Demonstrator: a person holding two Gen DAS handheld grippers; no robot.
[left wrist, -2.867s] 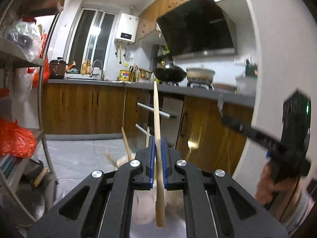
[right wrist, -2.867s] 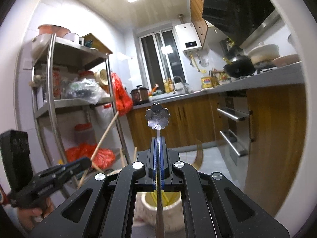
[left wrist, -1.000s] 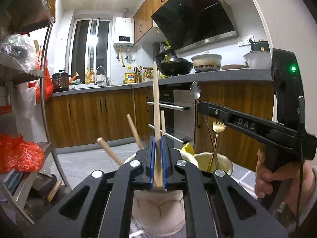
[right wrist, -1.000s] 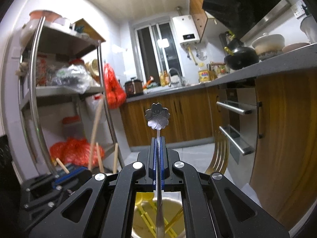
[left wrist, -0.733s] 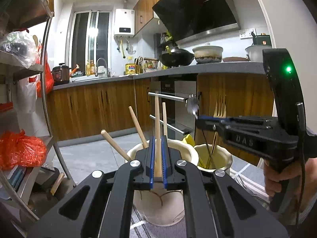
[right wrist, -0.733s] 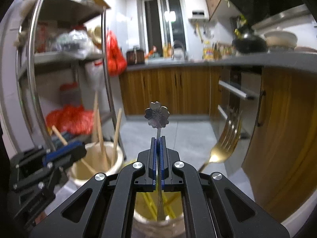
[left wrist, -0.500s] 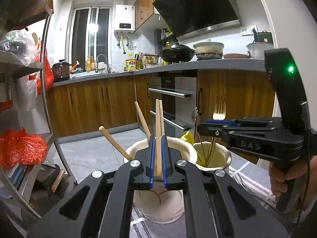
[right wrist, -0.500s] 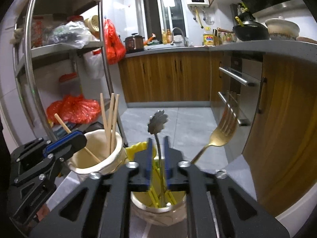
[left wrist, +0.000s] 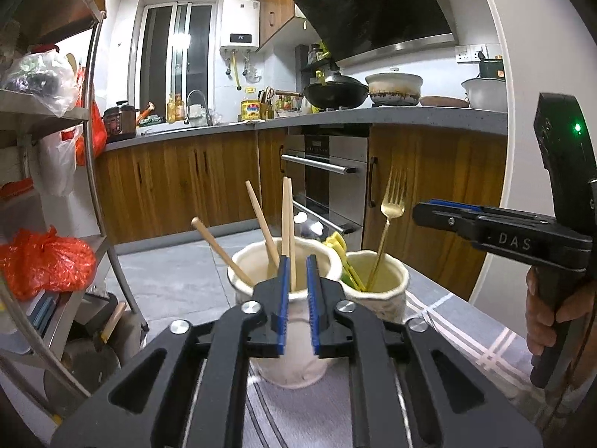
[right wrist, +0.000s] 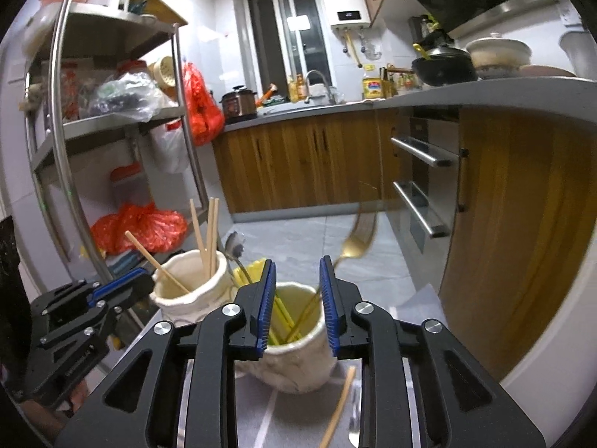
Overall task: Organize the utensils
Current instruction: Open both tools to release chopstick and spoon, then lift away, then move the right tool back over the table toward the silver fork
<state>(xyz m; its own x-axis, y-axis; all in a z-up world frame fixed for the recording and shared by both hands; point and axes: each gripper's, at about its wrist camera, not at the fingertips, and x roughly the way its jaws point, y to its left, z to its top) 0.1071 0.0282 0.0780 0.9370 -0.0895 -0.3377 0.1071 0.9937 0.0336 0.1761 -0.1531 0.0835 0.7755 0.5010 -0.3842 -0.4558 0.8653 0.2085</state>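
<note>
Hovering over the left pot point(left wrist: 294, 339), the left gripper point(left wrist: 296, 298) has its jaws apart around nothing, the chopsticks point(left wrist: 286, 220) standing loose in that pot. The right gripper point(right wrist: 297, 298) is also spread wide above the right pot point(right wrist: 294, 358), which holds a gold fork point(right wrist: 354, 242), a flower-handled spoon point(right wrist: 235, 248) and yellow utensils point(right wrist: 278, 310).

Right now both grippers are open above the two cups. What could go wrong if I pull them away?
The left gripper has its jaws on either side of the chopsticks; pulled sideways, it might catch them and tip the left cup. The right cup stands near the table edge, with the gold fork leaning outward, so a nudge could topple it.
</note>
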